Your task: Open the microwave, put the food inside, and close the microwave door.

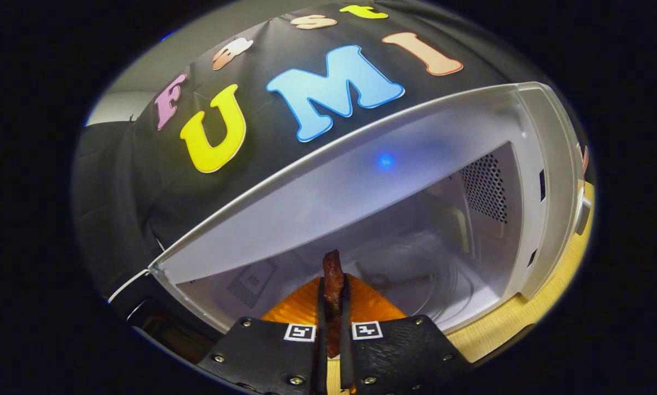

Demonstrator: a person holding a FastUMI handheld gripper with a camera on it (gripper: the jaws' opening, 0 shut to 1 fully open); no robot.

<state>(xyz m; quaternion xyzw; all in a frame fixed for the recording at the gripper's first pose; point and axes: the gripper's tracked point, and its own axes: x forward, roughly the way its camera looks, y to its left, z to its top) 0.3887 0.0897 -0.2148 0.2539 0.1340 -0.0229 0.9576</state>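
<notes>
Brown and dark, a strip of meat (333,280) stands upright between the two fingers of the gripper (333,296), which are clenched on it from both sides. Just beyond the fingers lies an orange plate (369,304), at the near edge of the open white microwave (531,181). Farther in, the round glass turntable (427,274) rests on the oven floor. Right of the microwave, a wooden table (526,318) shows.

You see the microwave (531,181) in smooth, matt plastic, its far right wall perforated. Your gripper (333,296) pinches glossy, rough-surfaced food (333,274). The table (504,323) looks like pale wood grain; the wall (125,186) is matt cloth.
</notes>
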